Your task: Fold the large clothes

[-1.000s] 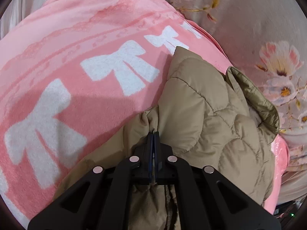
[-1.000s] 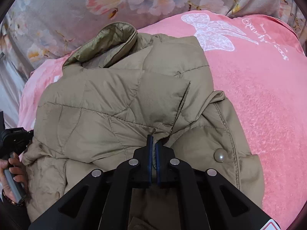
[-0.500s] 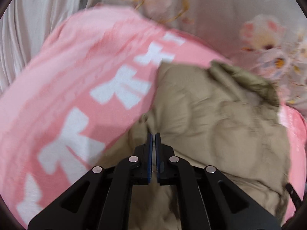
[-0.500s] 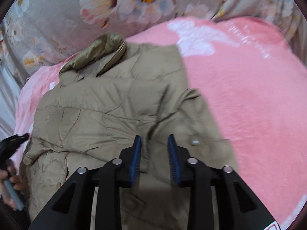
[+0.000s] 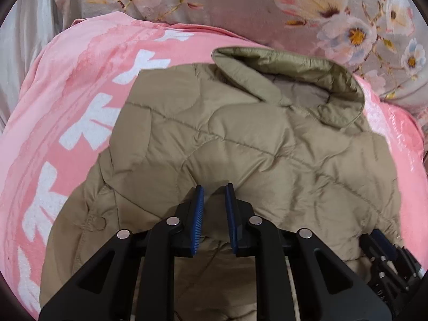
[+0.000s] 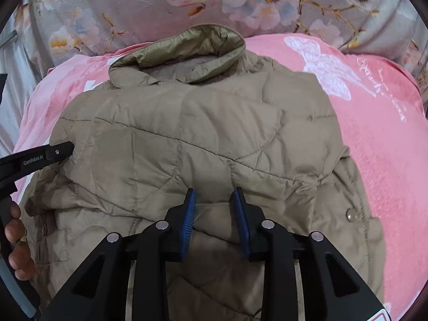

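A tan quilted jacket (image 5: 240,139) lies folded on a pink blanket (image 5: 67,107), its collar (image 5: 307,80) at the far end. My left gripper (image 5: 214,190) is open and empty just above the jacket's near fold. In the right wrist view the same jacket (image 6: 200,133) fills the middle, collar (image 6: 182,50) away from me. My right gripper (image 6: 215,195) is open and empty over the near fold. A snap button (image 6: 350,215) shows on the jacket's right edge.
The pink blanket (image 6: 388,147) with white bows and a butterfly print covers the bed. A grey floral sheet (image 6: 187,2) lies beyond it. The left gripper's body and the hand that holds it (image 6: 16,230) show at the left edge of the right wrist view.
Both grippers were shut on the jacket's fabric a second ago. They have opened and let go. The jacket has settled flat, and both grippers have drawn back a little.
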